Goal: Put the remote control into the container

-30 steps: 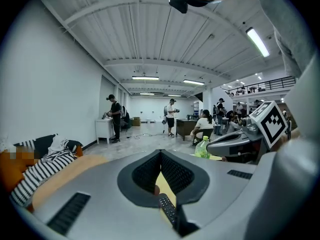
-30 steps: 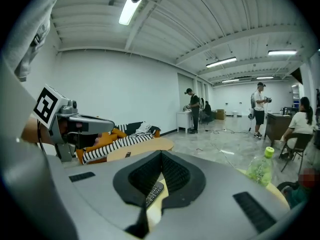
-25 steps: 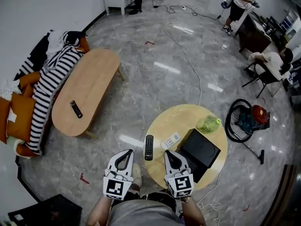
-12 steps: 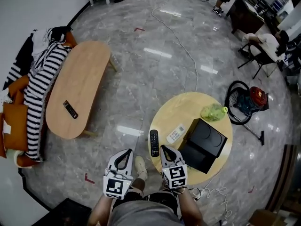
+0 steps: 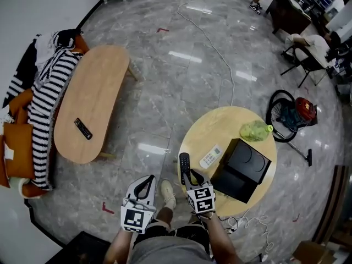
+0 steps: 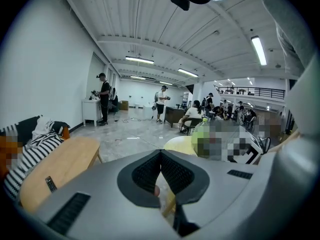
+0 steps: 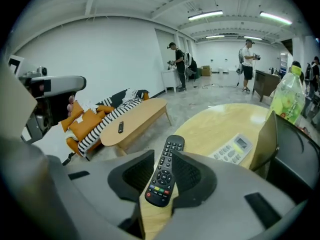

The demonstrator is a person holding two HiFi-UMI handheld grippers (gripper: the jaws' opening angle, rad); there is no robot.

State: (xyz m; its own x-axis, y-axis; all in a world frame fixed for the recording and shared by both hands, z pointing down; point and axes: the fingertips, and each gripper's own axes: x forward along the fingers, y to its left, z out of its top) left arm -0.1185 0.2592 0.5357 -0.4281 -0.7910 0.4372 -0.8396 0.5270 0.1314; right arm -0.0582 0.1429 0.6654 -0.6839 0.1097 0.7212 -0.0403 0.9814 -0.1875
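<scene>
A black remote control (image 5: 184,167) lies at the near left edge of the round wooden table (image 5: 214,125), pointing away from me. My right gripper (image 5: 191,180) is at its near end with jaws opening; the remote (image 7: 164,176) lies between the pads, with a gap at the left pad. The black open container (image 5: 242,169) stands to the right on the same table, and its wall (image 7: 285,149) fills the right edge of the right gripper view. My left gripper (image 5: 144,185) hangs off the table to the left, its jaws shut (image 6: 160,176) on nothing.
A white remote (image 5: 210,157) lies between the black remote and the container. A green bottle (image 5: 255,130) lies behind the container. An oval wooden table (image 5: 91,103) at the left holds another black remote (image 5: 83,128). A vacuum cleaner (image 5: 291,117) and floor cables lie beyond.
My right gripper has moved forward over the table edge to the black remote, and its jaws now stand apart around the remote. The left gripper has stayed in place.
</scene>
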